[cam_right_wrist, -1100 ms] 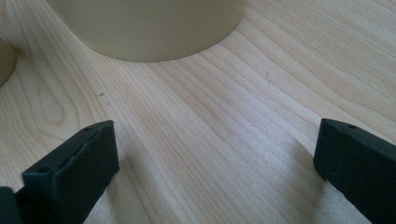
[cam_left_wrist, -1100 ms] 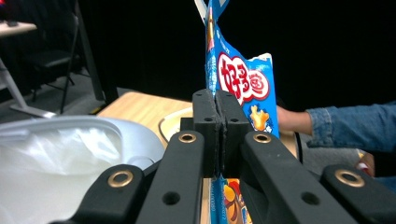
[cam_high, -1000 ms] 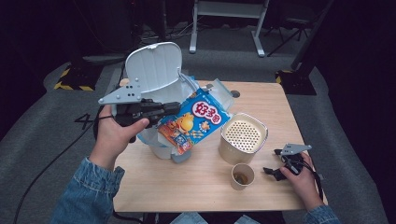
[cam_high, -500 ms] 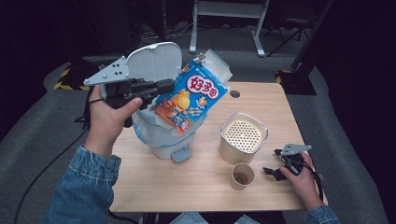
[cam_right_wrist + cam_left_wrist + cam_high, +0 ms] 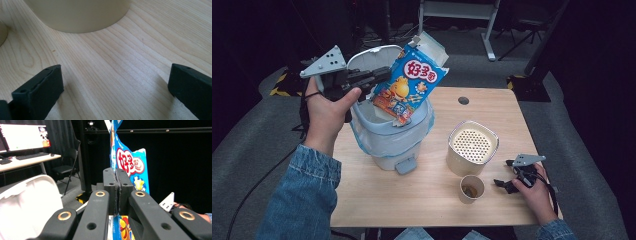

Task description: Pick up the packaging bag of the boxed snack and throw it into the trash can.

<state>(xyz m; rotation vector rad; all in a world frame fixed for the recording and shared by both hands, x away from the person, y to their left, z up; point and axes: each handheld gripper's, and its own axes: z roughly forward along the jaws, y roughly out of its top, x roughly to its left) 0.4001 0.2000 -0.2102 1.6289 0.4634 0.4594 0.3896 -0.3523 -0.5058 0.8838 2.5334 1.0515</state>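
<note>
Pale blue-grey plastic makes up the pedal bin (image 5: pixel 392 137) in the middle left of the high view; its lid (image 5: pixel 372 55) stands open behind it and a thin liner bag is folded over its rim. What lies inside it cannot be made out. To its right, in the middle right of the frame, stands a cream canister (image 5: pixel 472 148) with a perforated top, and just below that a small paper cup (image 5: pixel 472 188) with something brownish at its bottom.

The snack bag (image 5: pixel 412 82) is bright blue with red and white lettering and an orange cartoon figure, flat and crumpled, its torn top edge pointing to the upper middle of the frame. It hangs tilted above the bin's open mouth, lower corner over the rim. The left tongs (image 5: pixel 379 77) are clamped tight on its left edge; in the left gripper view the bag (image 5: pixel 130 165) rises straight from between the pressed jaws, with the white lid (image 5: pixel 27 202) at lower left.

The right tongs (image 5: pixel 507 182) rest on the wooden surface (image 5: pixel 432 210) at the lower right, jaws spread wide with nothing between them; in the right gripper view the canister's base (image 5: pixel 77 15) sits at the top, well ahead of the jaws. A dark round hole (image 5: pixel 463 100) marks the surface at its far side. Nothing stands between the bag and the bin.
</note>
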